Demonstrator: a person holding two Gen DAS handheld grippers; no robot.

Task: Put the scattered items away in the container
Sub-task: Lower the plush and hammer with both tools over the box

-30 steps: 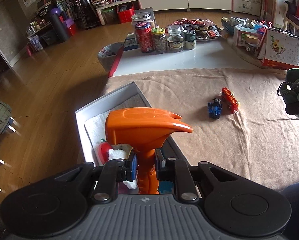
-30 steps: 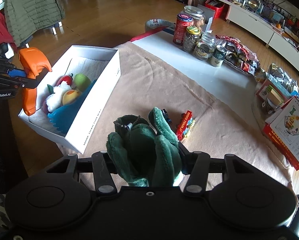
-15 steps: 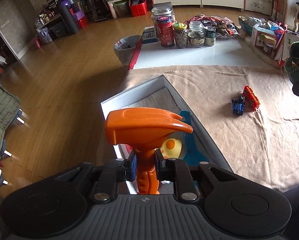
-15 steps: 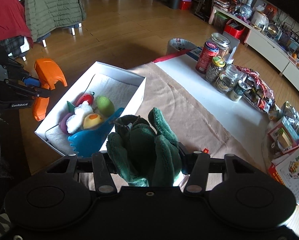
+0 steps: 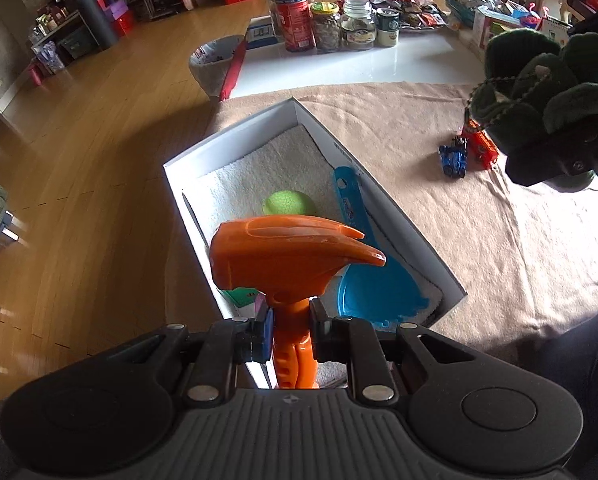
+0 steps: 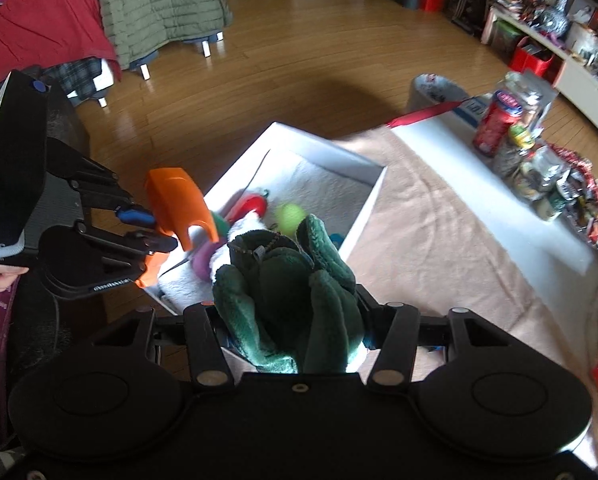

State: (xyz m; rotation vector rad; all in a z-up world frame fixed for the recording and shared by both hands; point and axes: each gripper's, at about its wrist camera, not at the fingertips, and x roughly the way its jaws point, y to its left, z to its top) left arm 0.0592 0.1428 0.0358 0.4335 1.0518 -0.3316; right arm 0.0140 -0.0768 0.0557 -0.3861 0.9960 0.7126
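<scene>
My left gripper (image 5: pixel 291 334) is shut on the handle of an orange toy hammer (image 5: pixel 287 256), held above the near end of the white box (image 5: pixel 235 144). The box holds a green ball (image 5: pixel 287 202), a blue scoop (image 5: pixel 363 264) and other toys. My right gripper (image 6: pixel 291 320) is shut on a dark green plush toy (image 6: pixel 291 292) and hangs over the box's near edge (image 6: pixel 363 216). The hammer (image 6: pixel 179 204) and left gripper (image 6: pixel 139 228) show at the left in the right wrist view. A blue toy car (image 5: pixel 453 156) and a red toy car (image 5: pixel 481 146) lie on the beige cloth.
Jars and cans (image 5: pixel 331 26) stand on a white board behind the cloth. A grey bin (image 5: pixel 215 60) sits on the wood floor. Jackets (image 6: pixel 159 4) hang on a rack at the far left. Boxes and clutter (image 5: pixel 495 16) lie at the right.
Both grippers have moved toward the box with their loads. The green plush has come from the right to over the box edge. The hammer stays above the near end.
</scene>
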